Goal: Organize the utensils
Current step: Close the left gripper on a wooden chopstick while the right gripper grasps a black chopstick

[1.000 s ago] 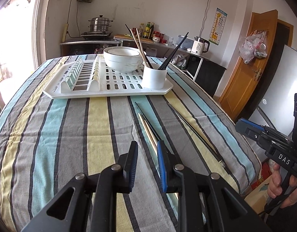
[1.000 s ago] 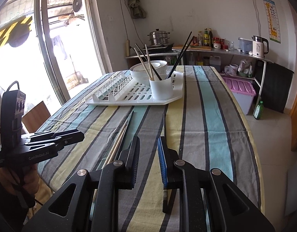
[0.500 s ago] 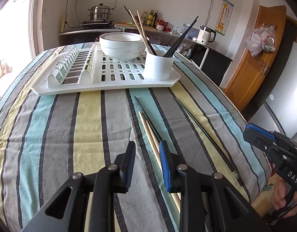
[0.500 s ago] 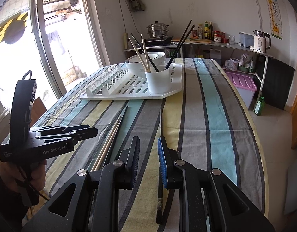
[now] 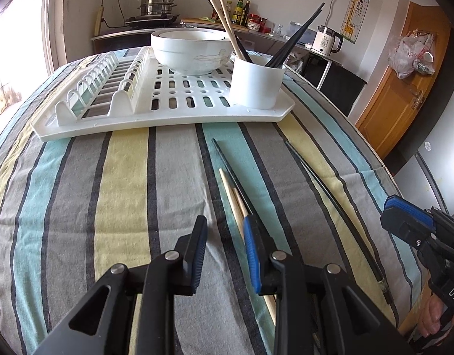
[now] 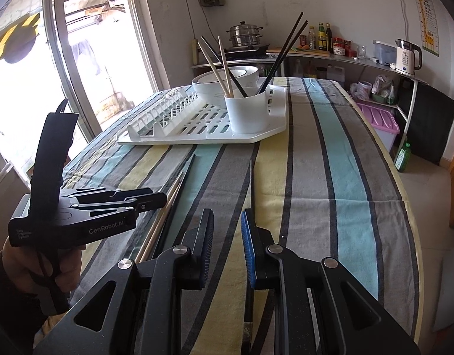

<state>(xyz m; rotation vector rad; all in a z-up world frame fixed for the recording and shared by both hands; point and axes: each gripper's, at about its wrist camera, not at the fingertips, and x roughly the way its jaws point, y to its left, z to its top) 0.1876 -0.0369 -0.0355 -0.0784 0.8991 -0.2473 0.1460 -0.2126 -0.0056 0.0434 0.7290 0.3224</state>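
Left tongs [image 5: 224, 242] hang low over the striped cloth of the surface [image 5: 79, 207], jaws parted by a narrow gap with nothing between the pads; the gap has just been widening. The blue pad sits over the near end of a pair of wooden chopsticks [image 5: 231, 195] lying loose on the cloth, but contact cannot be confirmed. A black chopstick [image 5: 227, 162] lies just beside the wooden pair, on their right, reaching further toward the rack.

Right tongs [image 6: 227, 236] are likewise narrowly parted and hold nothing. A single black chopstick [image 6: 250, 177] lies on the cloth in line with the gap, passing below the pads — whether they touch it cannot be told. A hand [image 6: 28, 260] at the left edge of the right wrist view grips the left tool.

Further off, a white dish rack [image 5: 167, 109] rests flat on the surface. On it stands a white utensil cup [image 5: 256, 81], upright at the rack's right corner, holding two wooden and several black chopsticks leaning outward. A white bowl [image 5: 191, 53] sits on the rack just beside the cup.

Beyond, a counter carries a steel steamer pot [image 5: 157, 3], bottles and a white kettle [image 5: 327, 40].
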